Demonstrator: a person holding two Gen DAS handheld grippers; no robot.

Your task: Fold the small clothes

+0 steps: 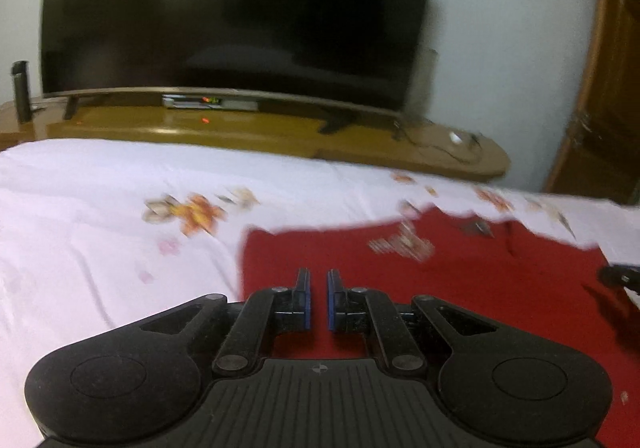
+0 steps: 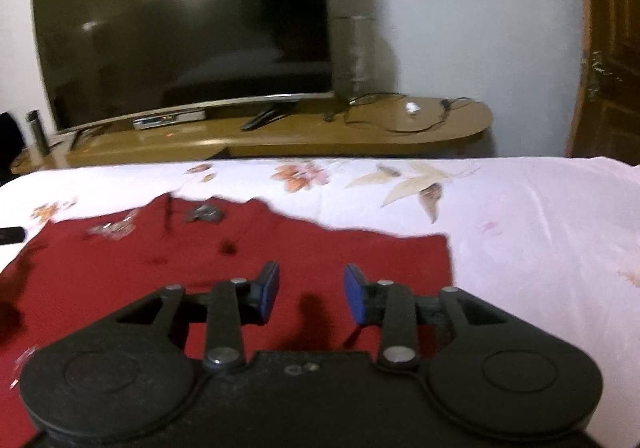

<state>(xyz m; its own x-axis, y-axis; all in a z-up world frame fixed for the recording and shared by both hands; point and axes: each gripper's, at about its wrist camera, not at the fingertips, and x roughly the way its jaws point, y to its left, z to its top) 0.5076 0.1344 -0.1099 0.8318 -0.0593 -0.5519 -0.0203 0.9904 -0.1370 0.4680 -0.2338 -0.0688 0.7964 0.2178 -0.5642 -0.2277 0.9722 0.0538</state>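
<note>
A small red garment (image 1: 460, 288) with a pale print lies flat on the white floral bed sheet (image 1: 100, 228). My left gripper (image 1: 319, 280) hovers over the garment's left part, its blue pads a narrow gap apart with nothing between them. In the right wrist view the same red garment (image 2: 240, 256) lies below my right gripper (image 2: 311, 276), whose blue pads stand wide apart and empty above the garment's right part. The tip of the right gripper shows at the right edge of the left wrist view (image 1: 620, 276).
A large dark TV (image 1: 240, 15) stands on a wooden cabinet (image 1: 280, 131) beyond the bed's far edge, with a set-top box (image 1: 208, 102) and cables (image 2: 400, 115). A wooden door (image 1: 608, 87) is at the right. White sheet extends left (image 1: 80, 268) and right (image 2: 540, 248) of the garment.
</note>
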